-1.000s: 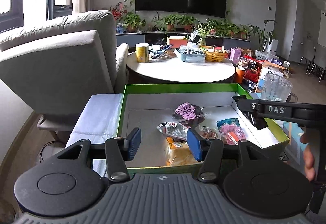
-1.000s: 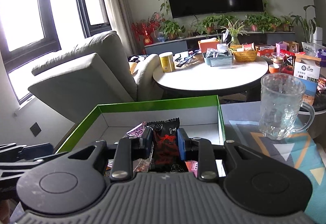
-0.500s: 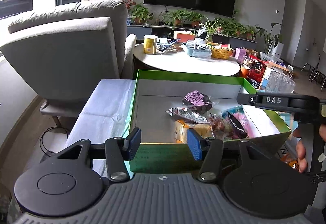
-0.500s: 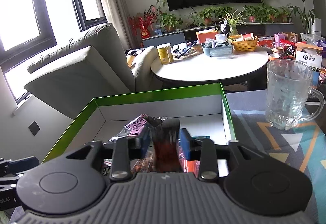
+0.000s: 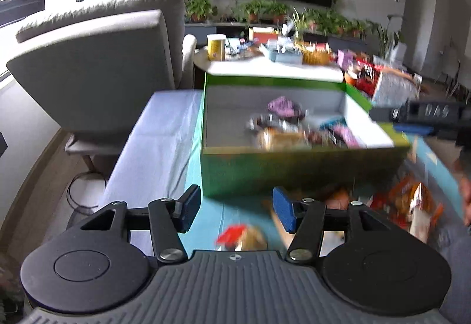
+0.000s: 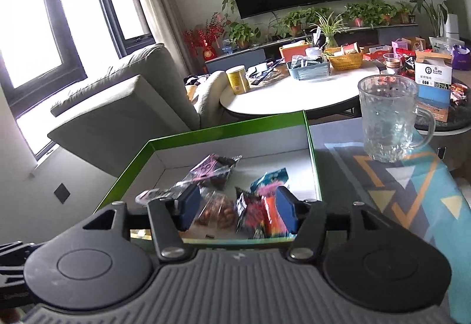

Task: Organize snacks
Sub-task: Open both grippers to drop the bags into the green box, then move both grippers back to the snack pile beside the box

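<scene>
Currently, left gripper (image 5: 236,209) sits at lower centre of its blurred view, jaws opening, nothing between them, short of the green box (image 5: 282,174); loose snacks (image 5: 412,203) lie on the cloth at lower right. Right gripper (image 6: 236,207) sits at lower centre of its view, jaws opening, pads clear of the snack packets (image 6: 250,206) inside the box (image 6: 223,129). Glass mug (image 6: 388,121) stands at upper right.
</scene>
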A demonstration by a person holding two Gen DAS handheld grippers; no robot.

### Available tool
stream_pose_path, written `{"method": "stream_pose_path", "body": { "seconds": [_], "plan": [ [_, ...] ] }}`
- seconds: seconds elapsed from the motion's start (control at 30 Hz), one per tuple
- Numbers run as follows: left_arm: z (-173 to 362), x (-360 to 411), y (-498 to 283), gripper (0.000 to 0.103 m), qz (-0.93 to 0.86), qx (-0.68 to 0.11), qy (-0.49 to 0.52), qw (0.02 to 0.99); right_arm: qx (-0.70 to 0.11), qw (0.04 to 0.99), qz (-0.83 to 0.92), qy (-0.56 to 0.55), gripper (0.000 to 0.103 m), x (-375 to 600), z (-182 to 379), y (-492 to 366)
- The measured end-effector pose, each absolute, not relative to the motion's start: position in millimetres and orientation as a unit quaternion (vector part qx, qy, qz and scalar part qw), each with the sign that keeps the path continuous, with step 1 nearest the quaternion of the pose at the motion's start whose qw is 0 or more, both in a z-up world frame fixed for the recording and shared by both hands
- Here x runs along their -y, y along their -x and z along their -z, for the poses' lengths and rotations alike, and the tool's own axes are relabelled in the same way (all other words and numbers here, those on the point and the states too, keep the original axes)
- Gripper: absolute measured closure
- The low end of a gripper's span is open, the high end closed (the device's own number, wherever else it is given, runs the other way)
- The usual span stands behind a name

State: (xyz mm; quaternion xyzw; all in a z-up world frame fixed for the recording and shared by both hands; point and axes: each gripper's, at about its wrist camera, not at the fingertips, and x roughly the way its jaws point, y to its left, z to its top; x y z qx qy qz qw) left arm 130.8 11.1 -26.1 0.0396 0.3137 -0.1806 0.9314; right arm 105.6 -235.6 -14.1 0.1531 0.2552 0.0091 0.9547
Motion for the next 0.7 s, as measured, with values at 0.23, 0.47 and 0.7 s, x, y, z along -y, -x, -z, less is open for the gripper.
{"method": "stream_pose_path", "body": {
  "seconds": [0.23, 0.47, 0.7],
  "plan": [
    [46.4, -15.7, -125.7, 0.051, 0.192, -0.347, -0.04, 0.917, -0.257, 0.958, -0.025, -0.125, 0.039, 225.1, 9.7, -79.2],
    [56.3, -4.3, -126.2, 0.05, 0.213, -0.35, -0.068, 0.91, -0.27, 0.957, -0.028, -0.099, 0.036, 220.3, 13.7, -57.8],
    [62.1, -11.0, -125.0, 0.046, 0.221, -0.349, -0.064, 0.908, -0.29, 0.952, -0.021, -0.092, 0.036, 218.2, 24.4, -50.9]
  ]
}}
